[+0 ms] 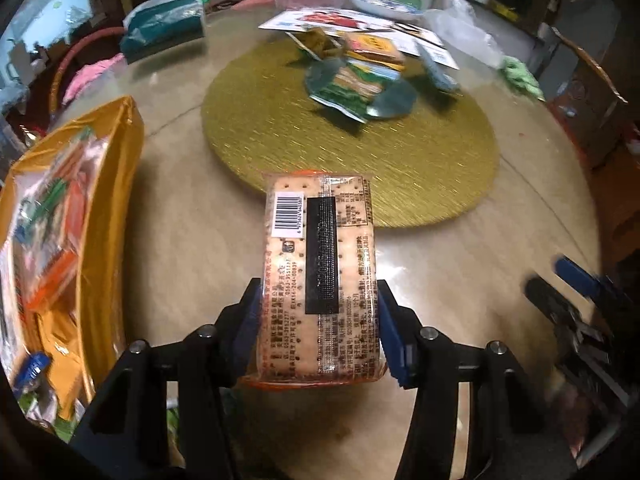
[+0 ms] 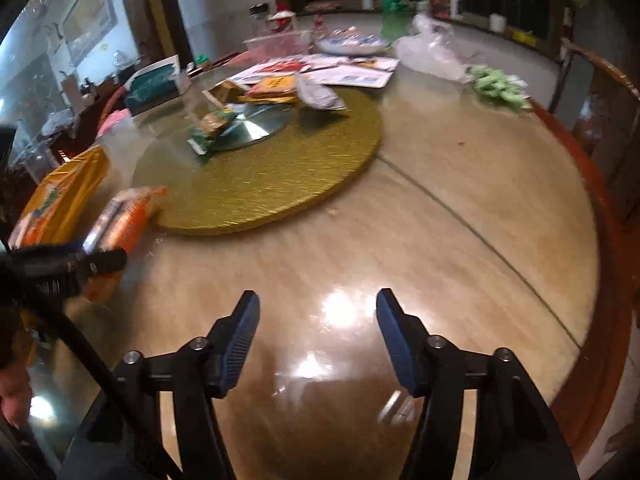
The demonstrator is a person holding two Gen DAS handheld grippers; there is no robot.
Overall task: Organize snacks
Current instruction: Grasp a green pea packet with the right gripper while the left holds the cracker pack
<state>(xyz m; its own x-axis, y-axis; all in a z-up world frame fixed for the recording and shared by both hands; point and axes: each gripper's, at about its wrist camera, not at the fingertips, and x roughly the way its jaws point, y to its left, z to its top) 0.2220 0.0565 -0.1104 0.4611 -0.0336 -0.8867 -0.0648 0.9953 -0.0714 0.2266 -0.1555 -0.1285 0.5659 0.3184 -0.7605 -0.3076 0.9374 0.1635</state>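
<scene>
A clear-wrapped cracker pack [image 1: 320,248] with a barcode and orange edges sits lengthwise between my left gripper's [image 1: 318,292] blue pads, which press on both its long sides. Beside it on the left lies a big yellow bag [image 1: 76,216] filled with small snack packs. The right wrist view shows the same cracker pack [image 2: 128,216] and yellow bag [image 2: 64,192] at far left. Several loose snack packets [image 1: 360,76] lie heaped on a silver disc in the middle of the gold turntable [image 1: 420,168]. My right gripper [image 2: 318,304] is open over bare tabletop, nothing between its fingers.
Leaflets [image 2: 352,74], a patterned plate [image 2: 352,44], a clear plastic box [image 2: 276,42] and a teal tissue pack [image 2: 154,82] stand at the back. A crumpled plastic bag [image 2: 432,52] and green pieces [image 2: 500,88] lie at the right. The table's red-brown rim [image 2: 600,208] curves along the right.
</scene>
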